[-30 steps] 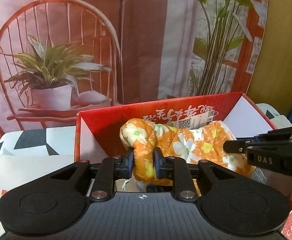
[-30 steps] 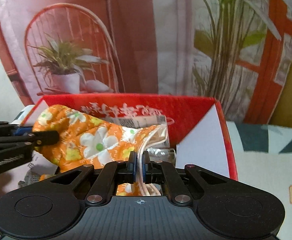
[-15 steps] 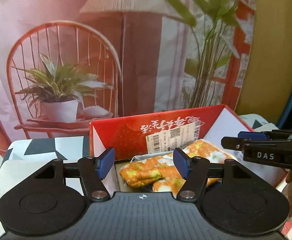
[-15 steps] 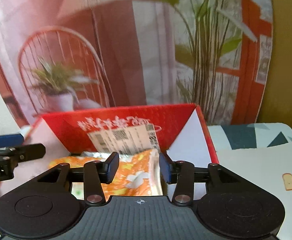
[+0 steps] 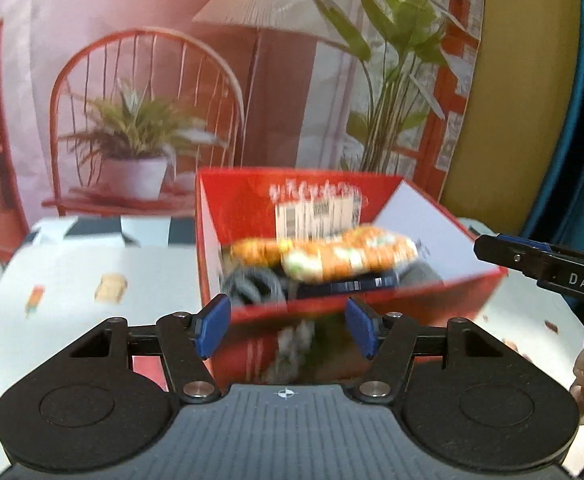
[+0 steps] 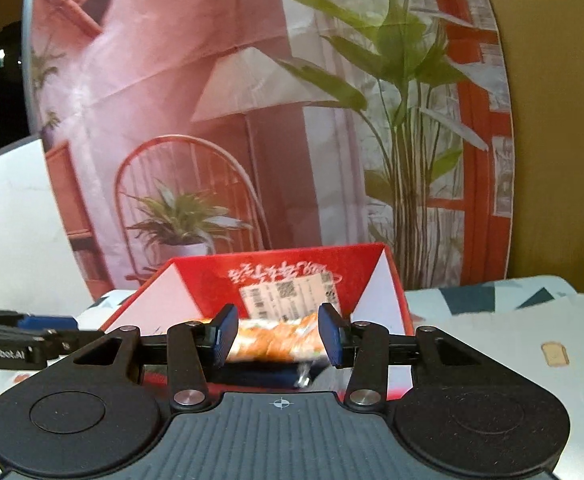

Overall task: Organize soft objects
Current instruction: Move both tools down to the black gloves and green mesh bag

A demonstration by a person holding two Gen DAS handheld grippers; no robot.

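**Both grippers spread, cloth lying in the box**

From the left wrist view I see my left gripper (image 5: 288, 326) with its blue fingers (image 5: 212, 325) spread wide, holding nothing and touching nothing; they sit in front of the near wall of the red box (image 5: 372, 304). The orange floral cloth (image 5: 332, 256) lies inside the box, on top of dark items (image 5: 260, 286) that are too blurred for me to name. A white label (image 5: 318, 216) is stuck to the box's far inner wall. The box stands on a patterned surface (image 5: 92, 280). My right gripper (image 5: 540, 270) enters this view from the right edge, beside the box's right corner; from this side I cannot judge its opening.

From the right wrist view, my right gripper (image 6: 278, 338) also has its fingers (image 6: 224, 338) well apart and empty. The cloth (image 6: 276, 338) shows between them but lies farther off, in the box (image 6: 376, 308), apart from both pads. The left gripper (image 6: 32, 340) reaches in from the left edge, near the box's left wall. The surface (image 6: 512, 344) extends to the right, and a printed backdrop (image 6: 252, 140) rises behind the box.
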